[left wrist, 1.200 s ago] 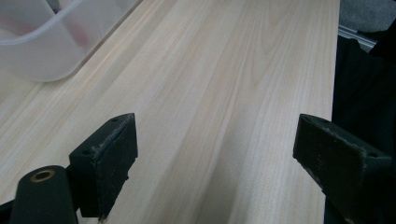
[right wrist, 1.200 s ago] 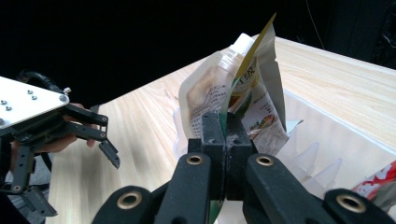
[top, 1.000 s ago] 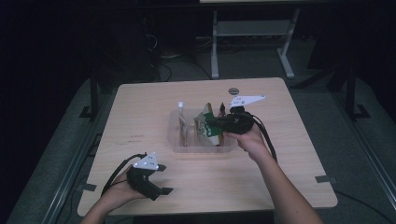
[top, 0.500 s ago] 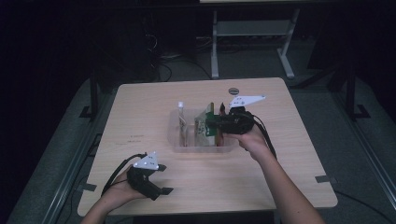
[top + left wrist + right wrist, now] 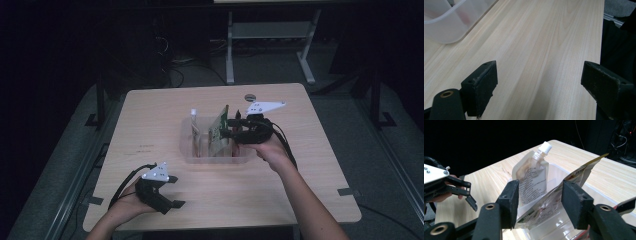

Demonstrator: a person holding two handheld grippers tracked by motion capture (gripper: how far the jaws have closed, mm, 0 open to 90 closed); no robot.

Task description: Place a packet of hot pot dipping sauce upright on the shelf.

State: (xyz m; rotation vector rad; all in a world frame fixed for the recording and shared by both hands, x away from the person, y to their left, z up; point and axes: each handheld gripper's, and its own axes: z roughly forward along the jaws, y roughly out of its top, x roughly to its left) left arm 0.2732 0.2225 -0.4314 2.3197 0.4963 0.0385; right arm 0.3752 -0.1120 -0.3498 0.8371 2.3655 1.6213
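Your right gripper (image 5: 537, 205) jaws just spread, pads off packet (image 5: 556, 197); packet leans in bin (image 5: 187, 142) beside pouch (image 5: 532, 180). Drop looks done. Left gripper (image 5: 544, 82) jaws wide, empty, over tabletop (image 5: 150, 115).

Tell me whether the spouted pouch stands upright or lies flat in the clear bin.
Upright. The spouted pouch stands in the clear bin with its white cap on top, beside a leaning flat packet.
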